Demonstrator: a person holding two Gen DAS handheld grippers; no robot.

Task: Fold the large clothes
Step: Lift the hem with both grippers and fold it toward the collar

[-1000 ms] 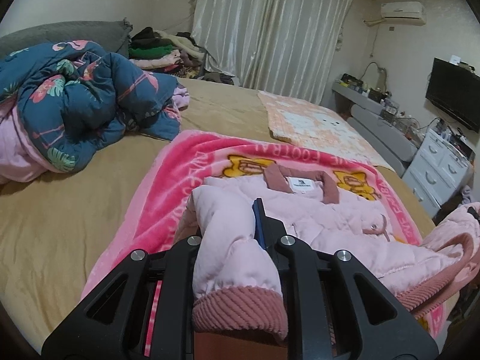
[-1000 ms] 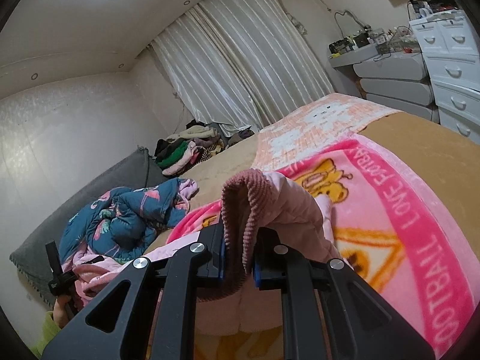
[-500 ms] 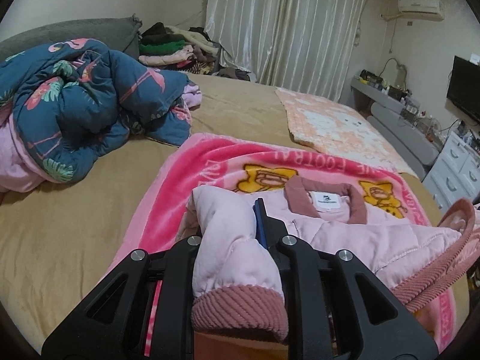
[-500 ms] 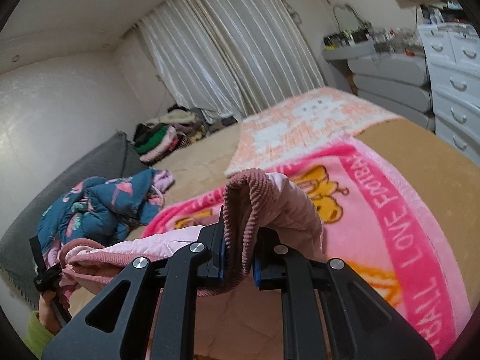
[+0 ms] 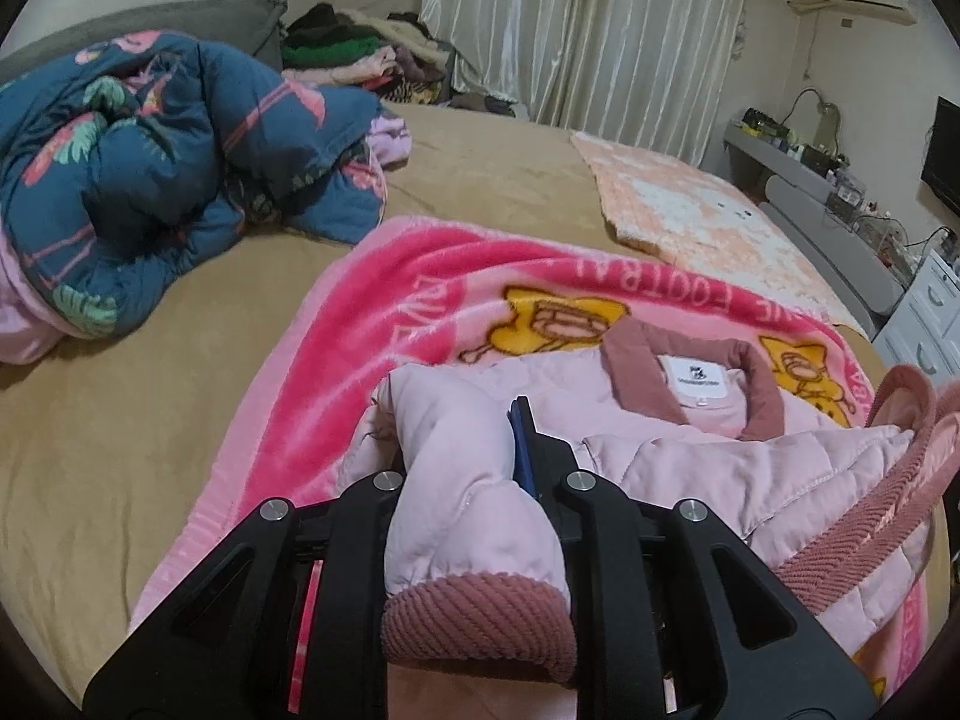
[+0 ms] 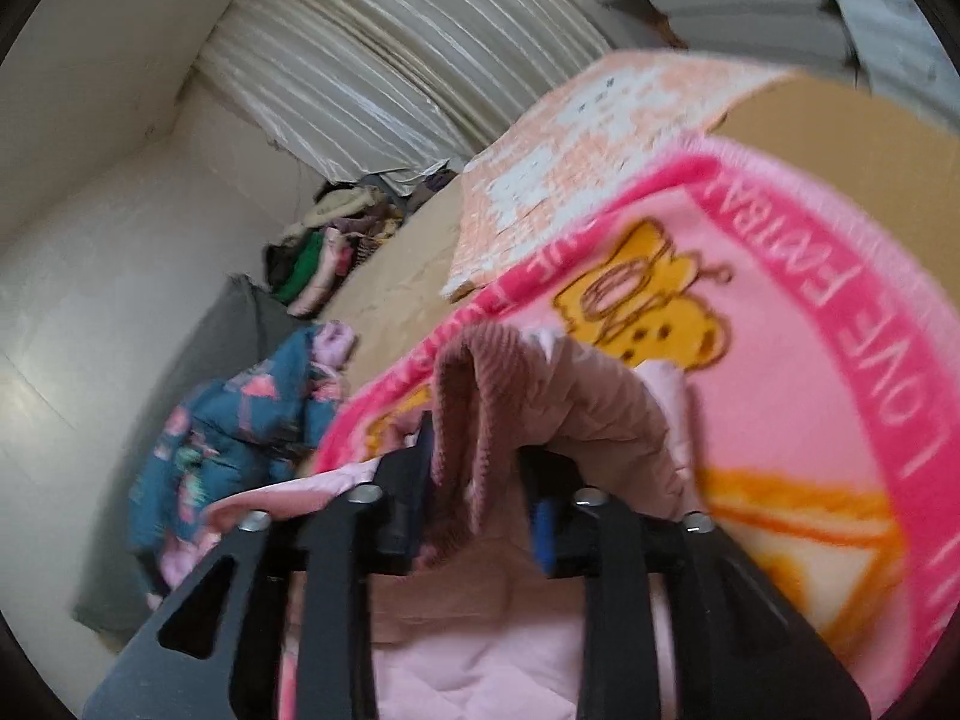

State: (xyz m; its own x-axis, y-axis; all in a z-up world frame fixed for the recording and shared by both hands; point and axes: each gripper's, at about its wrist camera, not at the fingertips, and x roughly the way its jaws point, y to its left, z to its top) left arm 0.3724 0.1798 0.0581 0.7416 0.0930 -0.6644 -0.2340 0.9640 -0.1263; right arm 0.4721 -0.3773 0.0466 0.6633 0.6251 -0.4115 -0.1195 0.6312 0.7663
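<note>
Now that your right claw (image 6: 480, 498) has just been opening, its jaws stand apart and the ribbed cuff (image 6: 465, 396) of the pink jacket (image 5: 690, 468) sits loose between them instead of pinched, as it was a moment ago. That looks like the release of this sleeve over the jacket's body, so one fold seems nearly placed. Your left claw (image 5: 468, 468) is clamped on the other sleeve (image 5: 474, 516), the padded fabric bunched between the pads and its cuff hanging back toward the camera. Compared with a second ago, the jacket's collar sits nearer in the left view, so you have carried both sleeves inward. The jacket lies on the pink blanket (image 5: 372, 324) at the near edge of the bed (image 5: 180, 360). Farther off, toward the headboard side, the blue quilt (image 5: 150, 180) is heaped, and a pile of clothes (image 5: 354, 54) rests at the far corner by the curtain (image 5: 600, 30).
</note>
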